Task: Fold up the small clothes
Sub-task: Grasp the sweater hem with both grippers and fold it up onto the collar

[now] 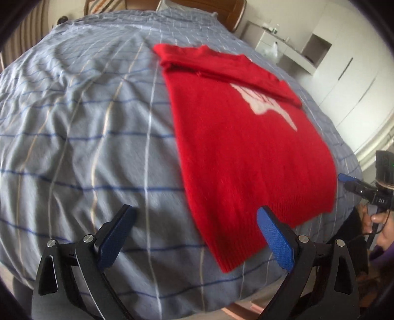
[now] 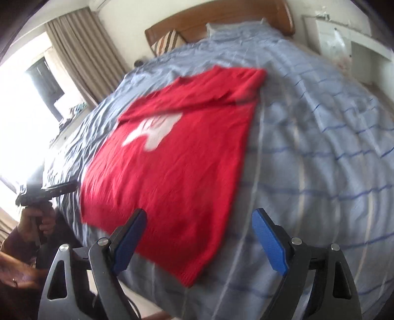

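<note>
A red knitted sweater point(image 1: 236, 152) with a white motif lies flat on the bed, its sleeves folded across the upper part. In the right wrist view the same sweater point(image 2: 177, 162) spreads ahead and to the left. My left gripper point(image 1: 197, 214) hovers open over the near hem's left corner, nothing between its blue pads. My right gripper point(image 2: 199, 216) also stands open above the hem's right corner, holding nothing. Each gripper shows at the edge of the other's view: the right gripper point(image 1: 354, 183), the left gripper point(image 2: 61, 187), each in a hand.
The bed point(image 1: 73, 137) has a grey-blue cover with thin stripes and a wooden headboard point(image 2: 221, 22). White cabinets point(image 1: 344, 81) stand on the right side, curtains and a bright window point(image 2: 29, 81) on the left. A striped pillow point(image 2: 167, 41) leans at the head.
</note>
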Available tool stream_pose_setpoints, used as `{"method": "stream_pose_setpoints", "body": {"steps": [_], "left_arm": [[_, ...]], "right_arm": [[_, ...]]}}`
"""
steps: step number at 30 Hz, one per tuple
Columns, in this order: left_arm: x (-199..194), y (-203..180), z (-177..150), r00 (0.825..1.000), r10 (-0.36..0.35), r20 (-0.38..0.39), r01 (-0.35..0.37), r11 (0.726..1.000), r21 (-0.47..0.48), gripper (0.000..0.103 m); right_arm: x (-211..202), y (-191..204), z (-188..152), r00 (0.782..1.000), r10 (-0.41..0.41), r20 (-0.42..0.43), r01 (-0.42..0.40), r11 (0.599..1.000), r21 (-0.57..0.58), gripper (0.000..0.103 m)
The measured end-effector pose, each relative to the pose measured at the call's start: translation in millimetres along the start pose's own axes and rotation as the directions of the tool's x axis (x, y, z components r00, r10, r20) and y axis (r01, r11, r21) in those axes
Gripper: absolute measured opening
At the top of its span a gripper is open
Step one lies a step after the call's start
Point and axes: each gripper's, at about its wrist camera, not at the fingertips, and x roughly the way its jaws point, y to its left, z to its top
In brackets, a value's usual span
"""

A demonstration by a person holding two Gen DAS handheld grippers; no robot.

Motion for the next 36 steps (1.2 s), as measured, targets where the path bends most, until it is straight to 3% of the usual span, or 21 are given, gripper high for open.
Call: {"method": "stream_pose_setpoints", "body": {"steps": [3, 5, 9, 10, 11, 12, 13, 18, 23, 25, 28, 31, 36], "left_arm": [[2, -7, -14, 0.999, 0.032, -0.005, -0.032, 0.999, 0.005, 0.088], [6, -3, -15, 1.000, 0.010, -0.019, -0.011, 1.000, -0.026, 0.081], [15, -5, -19, 0.999, -0.015, -0.052, 0.014, 1.000, -0.020, 0.059], [17, -6, -20, 0.998, -0.019, -0.058, 0.018, 1.000, -0.019, 0.054], [18, -6, -21, 0.997, -0.034, -0.067, 0.032, 0.999, -0.028, 0.035], [19, -4, -23, 0.994, -0.067, -0.083, 0.063, 0.997, -0.050, 0.008], [20, -3, -25, 0.991, -0.091, -0.101, 0.084, 0.994, -0.075, 0.004], [-6, 1, -31, 0.984, -0.174, -0.034, 0.167, 0.975, -0.149, 0.002], [-43, 11, 4, 0.952, -0.286, 0.109, 0.303, 0.931, -0.206, 0.002], [-44, 17, 33, 0.937, -0.312, 0.157, 0.340, 0.918, -0.204, 0.002], [-30, 24, 90, 0.934, -0.285, 0.215, 0.321, 0.933, -0.163, 0.002], [5, 36, 148, 0.941, -0.259, 0.216, 0.299, 0.937, -0.182, 0.002], [67, 52, 233, 0.963, -0.187, 0.193, 0.229, 0.947, -0.226, 0.002]], "right_arm": [[6, -1, -27, 0.999, 0.021, -0.045, -0.017, 0.996, 0.083, 0.083], [5, -6, -38, 0.999, 0.027, -0.048, -0.021, 0.991, 0.132, 0.082], [15, -19, -42, 0.997, 0.074, -0.039, -0.066, 0.981, 0.180, 0.068], [21, -24, -40, 0.996, 0.077, -0.046, -0.067, 0.980, 0.189, 0.059], [25, -28, -40, 0.995, 0.078, -0.062, -0.064, 0.978, 0.200, 0.051], [27, -32, -40, 0.994, 0.077, -0.082, -0.059, 0.976, 0.210, 0.022], [28, -35, -41, 0.991, 0.099, -0.092, -0.076, 0.972, 0.224, 0.005], [3, -33, -36, 0.987, 0.155, -0.035, -0.144, 0.964, 0.225, 0.005], [-27, -24, 0, 0.967, 0.219, 0.130, -0.244, 0.943, 0.225, 0.005], [-30, -27, 28, 0.956, 0.219, 0.193, -0.259, 0.943, 0.209, 0.005], [-22, -37, 85, 0.947, 0.170, 0.274, -0.224, 0.959, 0.176, 0.005], [1, -51, 147, 0.944, 0.115, 0.310, -0.170, 0.973, 0.158, 0.005], [57, -77, 238, 0.953, 0.056, 0.298, -0.114, 0.977, 0.180, 0.005]]}}
